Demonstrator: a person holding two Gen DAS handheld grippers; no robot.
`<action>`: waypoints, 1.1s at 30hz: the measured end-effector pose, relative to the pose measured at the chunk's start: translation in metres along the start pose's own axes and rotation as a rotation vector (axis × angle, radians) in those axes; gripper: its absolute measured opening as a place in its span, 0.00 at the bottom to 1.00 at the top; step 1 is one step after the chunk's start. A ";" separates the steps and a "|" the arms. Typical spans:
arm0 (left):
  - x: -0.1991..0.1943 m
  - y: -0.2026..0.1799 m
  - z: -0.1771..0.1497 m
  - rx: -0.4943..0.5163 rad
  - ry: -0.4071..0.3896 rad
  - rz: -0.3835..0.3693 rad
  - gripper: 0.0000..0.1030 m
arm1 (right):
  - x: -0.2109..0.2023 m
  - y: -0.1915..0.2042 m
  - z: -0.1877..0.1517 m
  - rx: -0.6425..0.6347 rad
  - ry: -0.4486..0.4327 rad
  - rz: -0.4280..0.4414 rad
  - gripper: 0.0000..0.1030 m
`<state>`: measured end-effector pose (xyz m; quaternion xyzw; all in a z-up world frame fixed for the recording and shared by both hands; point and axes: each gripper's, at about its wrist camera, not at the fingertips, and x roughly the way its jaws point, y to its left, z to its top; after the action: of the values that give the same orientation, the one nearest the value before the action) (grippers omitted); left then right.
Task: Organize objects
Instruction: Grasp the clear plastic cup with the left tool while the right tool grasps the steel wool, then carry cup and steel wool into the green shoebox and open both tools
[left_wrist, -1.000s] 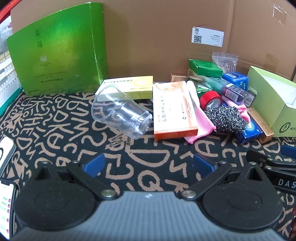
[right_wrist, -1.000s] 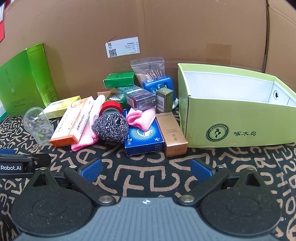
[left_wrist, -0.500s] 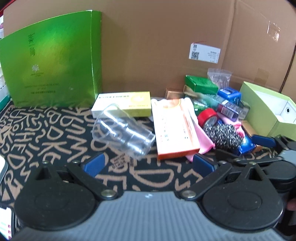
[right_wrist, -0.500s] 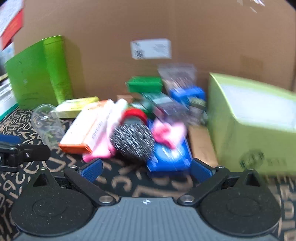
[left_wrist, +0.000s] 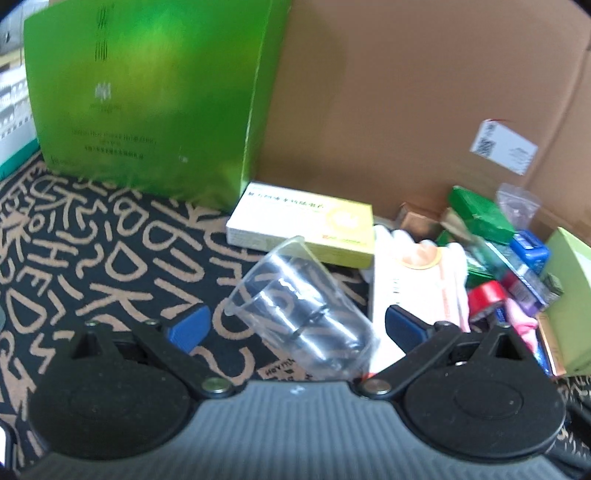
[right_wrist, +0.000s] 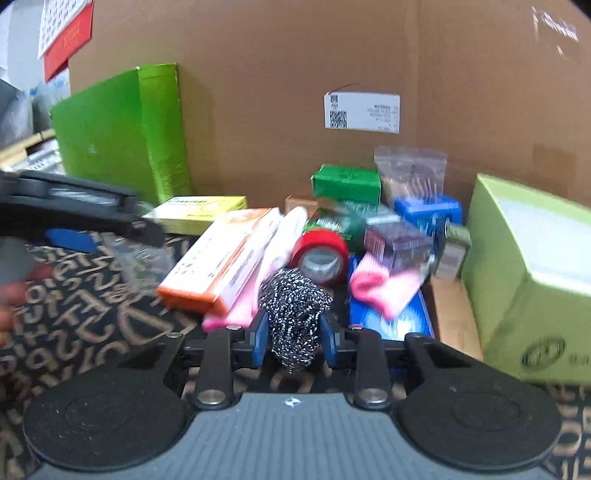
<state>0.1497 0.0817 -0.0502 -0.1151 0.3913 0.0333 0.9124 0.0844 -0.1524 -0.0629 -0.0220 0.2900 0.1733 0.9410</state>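
Observation:
A clear plastic cup (left_wrist: 299, 314) lies on its side on the letter-patterned mat, between the wide-apart jaws of my left gripper (left_wrist: 295, 328), which is open around it. My right gripper (right_wrist: 293, 338) is shut on a steel wool scrubber (right_wrist: 295, 302), squeezing it between the blue pads. Behind the scrubber lie an orange-and-white box (right_wrist: 225, 258), a red tape roll (right_wrist: 321, 251), a pink cloth (right_wrist: 384, 284) and a blue box (right_wrist: 391, 321). The left gripper also shows in the right wrist view (right_wrist: 110, 221).
A tall green box (left_wrist: 147, 96) stands at the back left, with a yellow-white box (left_wrist: 299, 229) in front. An open light-green box (right_wrist: 532, 273) stands at the right. A cardboard wall (right_wrist: 295, 74) closes the back. Small green and blue boxes crowd the pile.
My left gripper has moved forward until the cup lies between its jaws. My right gripper has moved forward to the scrubber and closed on it.

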 end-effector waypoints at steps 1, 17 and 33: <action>0.004 0.002 -0.001 -0.008 0.017 -0.013 0.82 | -0.006 -0.001 -0.003 0.010 0.013 0.022 0.32; -0.003 0.000 -0.013 0.059 0.056 -0.044 0.44 | 0.012 0.006 -0.012 -0.024 0.059 0.030 0.42; -0.102 -0.098 0.000 0.252 -0.138 -0.316 0.43 | -0.078 -0.042 0.008 0.089 -0.140 0.037 0.39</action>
<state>0.0941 -0.0103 0.0419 -0.0574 0.3061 -0.1517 0.9381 0.0430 -0.2149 -0.0160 0.0374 0.2312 0.1785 0.9556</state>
